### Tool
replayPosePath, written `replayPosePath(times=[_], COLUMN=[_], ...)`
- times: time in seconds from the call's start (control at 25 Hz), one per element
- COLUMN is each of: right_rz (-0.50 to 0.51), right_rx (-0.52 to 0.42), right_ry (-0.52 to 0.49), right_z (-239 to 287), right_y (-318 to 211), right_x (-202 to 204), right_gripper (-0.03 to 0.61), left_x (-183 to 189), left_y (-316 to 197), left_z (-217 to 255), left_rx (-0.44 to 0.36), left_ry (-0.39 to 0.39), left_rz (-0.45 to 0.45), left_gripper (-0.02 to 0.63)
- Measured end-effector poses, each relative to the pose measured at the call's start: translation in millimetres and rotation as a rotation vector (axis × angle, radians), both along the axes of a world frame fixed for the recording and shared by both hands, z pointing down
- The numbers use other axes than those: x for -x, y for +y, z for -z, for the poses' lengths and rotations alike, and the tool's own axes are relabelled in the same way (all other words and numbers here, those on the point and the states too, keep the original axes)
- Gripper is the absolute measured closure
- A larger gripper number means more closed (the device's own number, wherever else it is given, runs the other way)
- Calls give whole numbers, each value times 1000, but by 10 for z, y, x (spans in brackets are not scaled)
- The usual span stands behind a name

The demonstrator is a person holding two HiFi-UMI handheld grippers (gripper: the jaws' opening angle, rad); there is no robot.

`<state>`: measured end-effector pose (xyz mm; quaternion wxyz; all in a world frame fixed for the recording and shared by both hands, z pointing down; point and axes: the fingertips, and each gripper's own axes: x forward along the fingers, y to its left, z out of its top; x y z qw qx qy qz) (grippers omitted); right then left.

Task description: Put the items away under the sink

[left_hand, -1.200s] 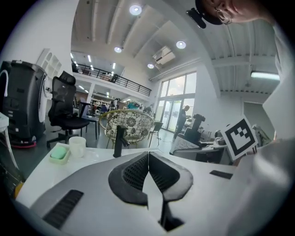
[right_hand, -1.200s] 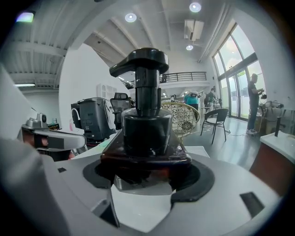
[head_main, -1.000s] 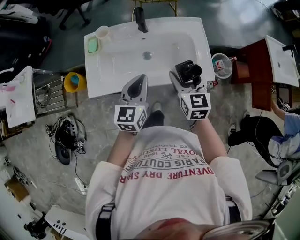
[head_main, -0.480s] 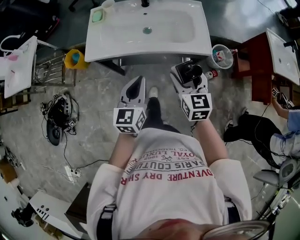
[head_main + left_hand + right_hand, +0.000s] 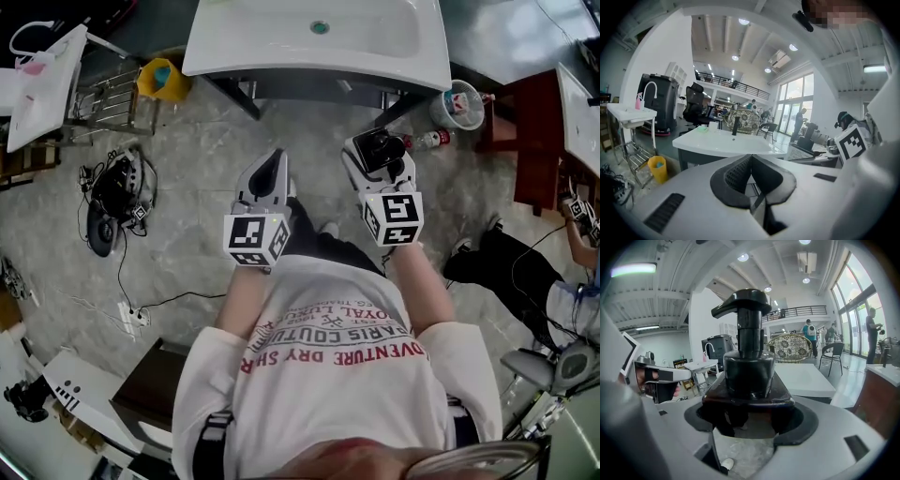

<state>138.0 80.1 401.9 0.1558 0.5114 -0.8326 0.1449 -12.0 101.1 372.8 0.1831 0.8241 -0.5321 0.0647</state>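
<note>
Pose, head view: both forearms held forward from the torso at waist level, roughly parallel, tips toward 12 o'clock.

Left hand-held gripper [image 5: 275, 161]: jaws together, pads meeting along one line in its own view [image 5: 751, 161], nothing between them. It is level, over bare floor.

Right hand-held gripper [image 5: 375, 157]: jaws narrow, clamped on the dark base of the pump bottle [image 5: 378, 147]. In the right gripper view [image 5: 750, 416] the bottle [image 5: 749, 362] stands upright, pump head on top, spout to 9 o'clock.

Position: the bottle is off the floor in the right hand-held gripper, well apart from the sink [image 5: 244, 56]. The sink lies at 12 o'clock from the person. The space under the basin is open, with dark frame legs.

Counts:
- hand-held grippers: 2
- marker cubes: 2, one [image 5: 255, 239] on the left and one [image 5: 392, 218] on the right
- pump bottles: 1
- sinks ahead: 1
- yellow bucket [image 5: 159, 80]: 1, at 10 o'clock, just beside the sink's left end

Writing: no label legible on the bottle. The shirt [image 5: 337, 375] print is upside down to the camera and partly legible: "DVENTURE DRY", "ARIS COUTU".
</note>
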Motion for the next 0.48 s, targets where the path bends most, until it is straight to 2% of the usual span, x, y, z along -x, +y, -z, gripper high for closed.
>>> replayPosePath(times=[0.24, 0.48], right_rz=[14, 18], right_rx=[-18, -39], right_ry=[9, 10], right_z=[-616, -1540], right_y=[-312, -751], right_x=[229, 495], right_gripper=[212, 212], left_x=[157, 372], left_y=[-344, -807], left_z=[-509, -1371], left_rx=[-38, -70], left_ry=[-9, -14], left_rz=[-8, -24], left_gripper=[591, 591])
